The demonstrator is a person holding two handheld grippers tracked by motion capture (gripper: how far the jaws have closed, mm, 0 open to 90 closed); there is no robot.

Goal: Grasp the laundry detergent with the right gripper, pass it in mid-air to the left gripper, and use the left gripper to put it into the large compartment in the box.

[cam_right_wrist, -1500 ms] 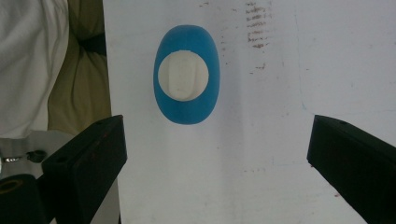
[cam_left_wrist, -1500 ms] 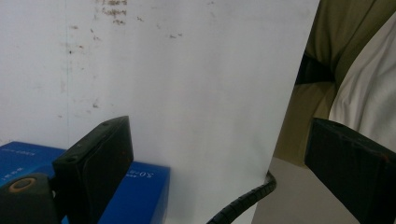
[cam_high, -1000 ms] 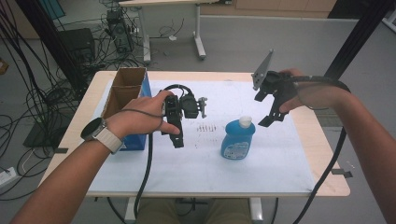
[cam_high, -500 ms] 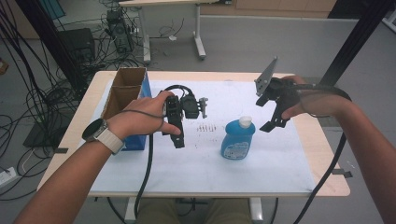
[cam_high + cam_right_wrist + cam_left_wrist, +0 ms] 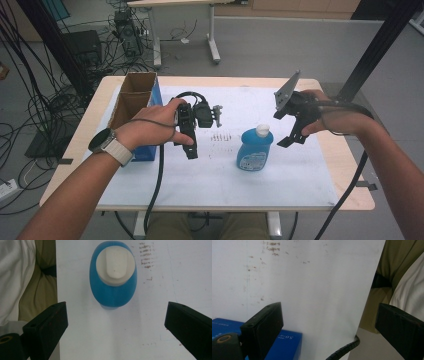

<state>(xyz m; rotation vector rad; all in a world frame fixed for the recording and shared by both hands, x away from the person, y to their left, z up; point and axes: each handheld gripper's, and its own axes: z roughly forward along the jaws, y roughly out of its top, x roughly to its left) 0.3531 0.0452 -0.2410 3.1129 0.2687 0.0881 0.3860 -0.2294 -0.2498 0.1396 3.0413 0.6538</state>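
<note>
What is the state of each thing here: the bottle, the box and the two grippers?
blue bottle: upright on the white sheet, white cap on, untouched.
cardboard box: open at the top, standing at the table's left side.
left gripper: jaws wide apart, empty, above the sheet.
right gripper: jaws wide apart, empty, held over the bottle.

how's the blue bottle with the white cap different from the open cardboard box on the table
The blue plastic bottle with the white cap is small, rounded and closed by its cap; the brown cardboard box with blue sides is larger, rectangular and open at the top. The bottle stands mid-table just ahead of the right tool; the box sits at the left edge, by the left hand. Both stand upright on the white sheet.
</note>
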